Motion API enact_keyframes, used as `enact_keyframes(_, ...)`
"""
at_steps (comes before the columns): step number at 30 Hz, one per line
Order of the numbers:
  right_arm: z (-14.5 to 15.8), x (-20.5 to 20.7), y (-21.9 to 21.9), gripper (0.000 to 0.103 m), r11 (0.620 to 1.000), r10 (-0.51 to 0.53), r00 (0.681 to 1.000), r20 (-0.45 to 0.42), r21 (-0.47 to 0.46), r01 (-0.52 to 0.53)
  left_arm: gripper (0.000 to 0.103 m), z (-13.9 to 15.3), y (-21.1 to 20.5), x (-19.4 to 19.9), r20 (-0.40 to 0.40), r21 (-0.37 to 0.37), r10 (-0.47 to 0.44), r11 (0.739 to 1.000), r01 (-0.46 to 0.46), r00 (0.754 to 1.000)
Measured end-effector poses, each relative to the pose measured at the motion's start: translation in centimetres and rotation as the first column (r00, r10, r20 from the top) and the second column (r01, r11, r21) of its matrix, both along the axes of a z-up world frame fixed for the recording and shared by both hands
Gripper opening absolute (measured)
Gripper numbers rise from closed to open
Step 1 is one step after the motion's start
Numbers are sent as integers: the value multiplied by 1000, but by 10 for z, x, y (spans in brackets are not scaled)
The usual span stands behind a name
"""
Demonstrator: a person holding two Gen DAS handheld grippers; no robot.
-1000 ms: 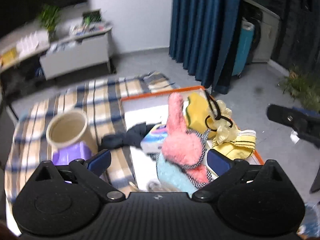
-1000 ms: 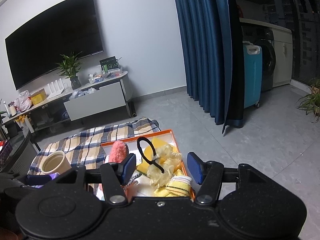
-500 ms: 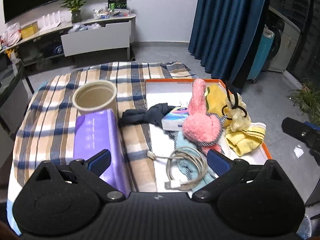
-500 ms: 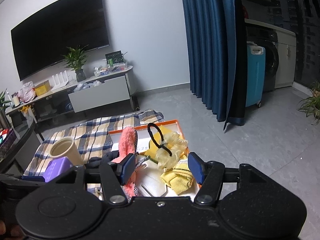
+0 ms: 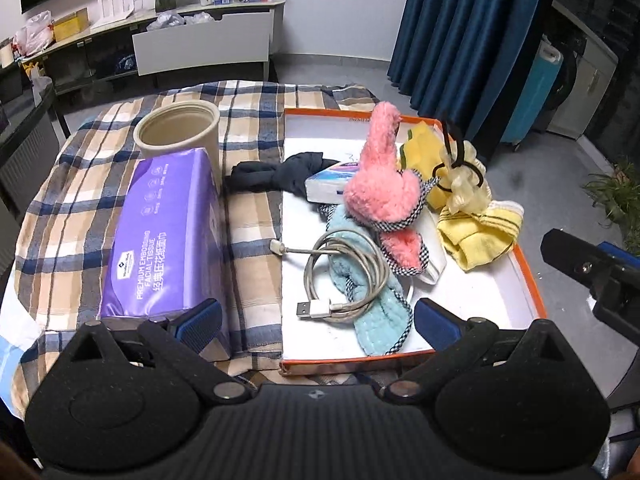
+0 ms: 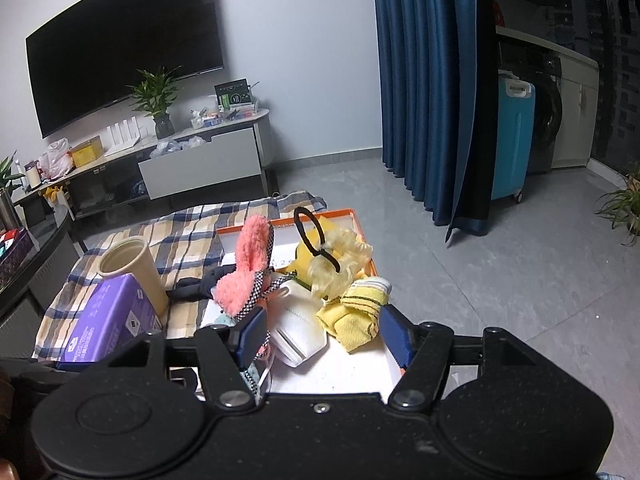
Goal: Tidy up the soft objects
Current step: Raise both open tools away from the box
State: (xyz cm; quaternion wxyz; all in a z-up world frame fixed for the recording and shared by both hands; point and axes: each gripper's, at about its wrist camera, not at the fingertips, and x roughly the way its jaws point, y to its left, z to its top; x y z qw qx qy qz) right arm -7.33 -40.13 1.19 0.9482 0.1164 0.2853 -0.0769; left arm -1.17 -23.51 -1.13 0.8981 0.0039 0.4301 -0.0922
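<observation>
An orange-rimmed white tray (image 5: 524, 276) on the plaid cloth holds a pink plush slipper (image 5: 380, 188), a light blue cloth (image 5: 380, 312), a yellow towel (image 5: 476, 232), a yellow scrunchie with black hair ties (image 5: 460, 176), a coiled cable (image 5: 344, 272) and a small box (image 5: 328, 184). A dark cloth (image 5: 272, 174) drapes over the tray's left rim. My left gripper (image 5: 316, 324) is open and empty above the tray's near edge. My right gripper (image 6: 322, 334) is open and empty over the tray (image 6: 344, 216), near the yellow towel (image 6: 356, 312) and a white mask (image 6: 300, 328).
A purple tissue pack (image 5: 164, 236) and a cream cylinder cup (image 5: 178, 136) stand left of the tray on the plaid cloth (image 5: 80, 168). A TV stand (image 5: 200, 36) is behind. Blue curtains (image 5: 472, 32) hang at the right. Grey floor lies right of the table.
My left gripper has pulled back and risen, so the whole tray and tissue pack come into view. My right gripper has shifted slightly closer over the tray. Both stay open.
</observation>
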Motion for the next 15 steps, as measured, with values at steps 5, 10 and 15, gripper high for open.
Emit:
enact_keyframes(5, -1, 1, 1, 76, 1000, 6, 1000, -4, 3, -5, 103, -2, -3, -3, -4, 3, -8, 1000, 8, 1000)
enact_keyframes(10, -4, 4, 2, 76, 1000, 9, 1000, -12, 4, -9, 103, -5, -5, -2, -17, 8, -17, 1000, 18, 1000)
enact_keyframes(15, -5, 6, 0, 76, 1000, 1, 1000, -16, 8, -1, 103, -5, -5, -2, -12, 13, -27, 1000, 27, 1000)
